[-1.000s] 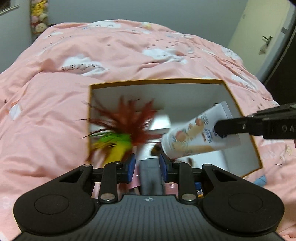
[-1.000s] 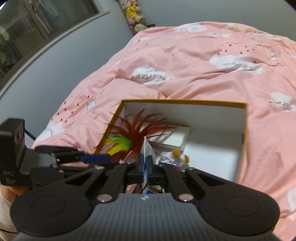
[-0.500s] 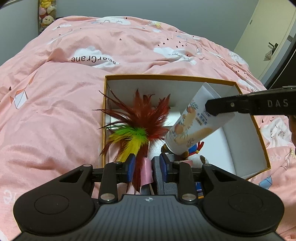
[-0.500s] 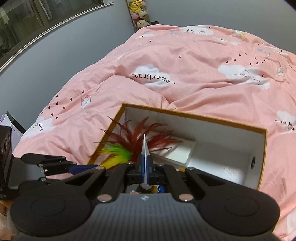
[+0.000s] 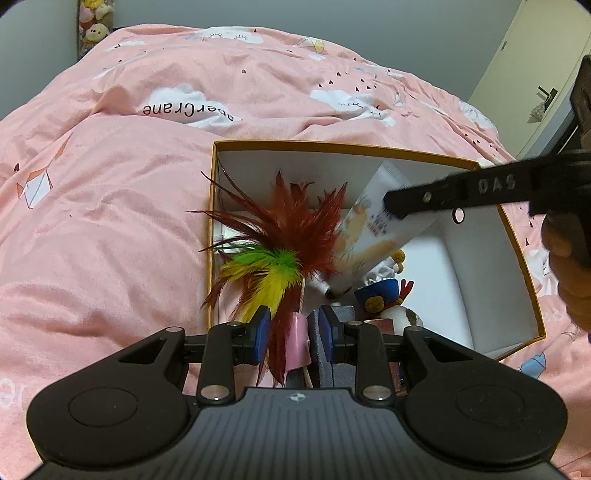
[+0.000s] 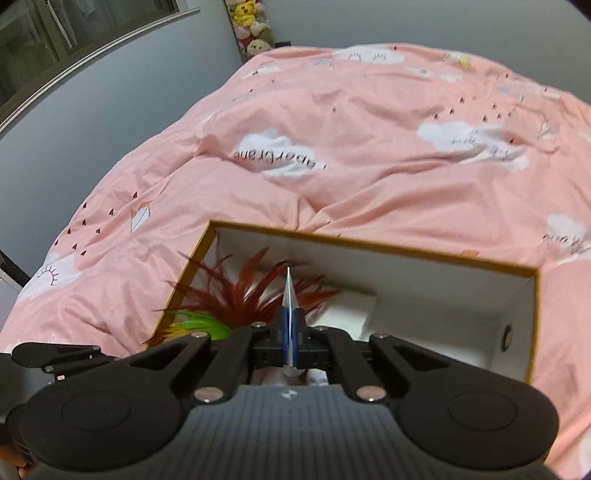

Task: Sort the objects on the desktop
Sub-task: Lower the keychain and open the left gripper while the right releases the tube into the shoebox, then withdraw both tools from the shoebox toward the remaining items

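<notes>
A grey-walled bedroom holds a bed spread with a pink quilt (image 5: 110, 221) printed with white clouds; soft toys (image 6: 251, 26) are stacked in the far corner, a dark window runs along one wall in the right wrist view, and a pale door (image 5: 543, 74) stands beyond the bed in the left wrist view. On the quilt sits an open white box (image 5: 491, 291) with a mustard-yellow rim, which serves as the landmark here. The quilt is bare on the far side and the left side of the box, so there is free room there. Inside the box, the right half of the floor is clear white card, while the left half is crowded: a white flat carton (image 6: 351, 310) lies against the far wall, and a small plush figure with a blue hat (image 5: 384, 295) sits near the near wall.

The left gripper (image 5: 291, 328) hovers over the box's near left corner, its blue pads partly closed around the base of a feather toy (image 5: 280, 236), red-brown, green and yellow, whose plumes fan out over the box's left side. The right gripper (image 6: 290, 332) is clamped tight on the flat crimped end of a white tube (image 5: 373, 236), which hangs tilted, cap down, inside the box just right of the feathers. A hand (image 5: 569, 266) shows at the box's right edge.
</notes>
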{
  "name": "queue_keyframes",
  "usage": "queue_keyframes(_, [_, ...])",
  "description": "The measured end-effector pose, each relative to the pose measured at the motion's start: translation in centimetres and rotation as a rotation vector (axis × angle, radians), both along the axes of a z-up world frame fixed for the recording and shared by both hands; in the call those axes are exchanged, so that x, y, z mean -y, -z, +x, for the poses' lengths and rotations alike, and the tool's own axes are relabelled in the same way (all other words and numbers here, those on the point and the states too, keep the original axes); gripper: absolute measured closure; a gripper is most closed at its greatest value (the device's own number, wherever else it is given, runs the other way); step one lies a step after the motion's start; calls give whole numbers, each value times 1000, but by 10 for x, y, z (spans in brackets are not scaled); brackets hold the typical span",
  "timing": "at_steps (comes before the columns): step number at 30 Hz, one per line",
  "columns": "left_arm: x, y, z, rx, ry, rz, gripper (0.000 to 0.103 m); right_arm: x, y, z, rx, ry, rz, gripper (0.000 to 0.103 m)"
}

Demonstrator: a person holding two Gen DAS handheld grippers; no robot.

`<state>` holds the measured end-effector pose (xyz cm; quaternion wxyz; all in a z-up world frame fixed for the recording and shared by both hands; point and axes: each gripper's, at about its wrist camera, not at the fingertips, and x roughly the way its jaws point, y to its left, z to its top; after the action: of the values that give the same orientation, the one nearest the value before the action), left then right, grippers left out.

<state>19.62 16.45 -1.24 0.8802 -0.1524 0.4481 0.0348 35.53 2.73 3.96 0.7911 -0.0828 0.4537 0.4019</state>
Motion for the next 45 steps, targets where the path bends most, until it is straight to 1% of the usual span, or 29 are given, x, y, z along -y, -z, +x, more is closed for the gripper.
queue_keyframes(2, [0, 1, 0, -3, 1, -1, 71, -2, 6, -3, -29, -11, -7, 101])
queue_keyframes(4, [0, 1, 1, -3, 2, -1, 71, -5, 11, -7, -36, -23, -19, 101])
queue_keyframes(8, [1, 1, 1, -3, 7, 1, 71, -8, 16, -15, -4, -36, -45, 101])
queue_keyframes(14, [6, 1, 0, -8, 14, 13, 71, -17, 25, -22, 18, -71, -63, 101])
queue_keyframes(19, [9, 0, 0, -12, 17, 21, 71, -22, 33, -28, 17, -101, -86, 99])
queue_keyframes(23, [12, -2, 0, -14, 25, 28, 71, -21, 33, -30, 0, -114, -69, 94])
queue_keyframes(28, [16, -6, -2, -10, 32, 37, 71, -14, 27, -34, -4, -119, -55, 94])
queue_keyframes(31, [19, -12, -6, 1, 38, 41, 71, -4, 18, -37, 3, -109, -38, 93])
queue_keyframes(34, [23, -23, -13, 27, 41, 38, 71, 15, 5, -44, 13, -90, 1, 92])
queue_keyframes(36, [26, -31, -19, 48, 52, 30, 71, 31, -5, -51, 21, -81, 38, 85])
queue_keyframes(39, [34, -41, -28, 69, 80, 10, 71, 60, -18, -65, 49, -70, 88, 78])
queue_keyframes(42, [46, -45, -35, 66, 119, -21, 71, 87, -26, -80, 79, -37, 93, 77])
queue_keyframes(45, [59, -43, -42, 57, 151, -49, 69, 114, -29, -91, 86, 0, 103, 76])
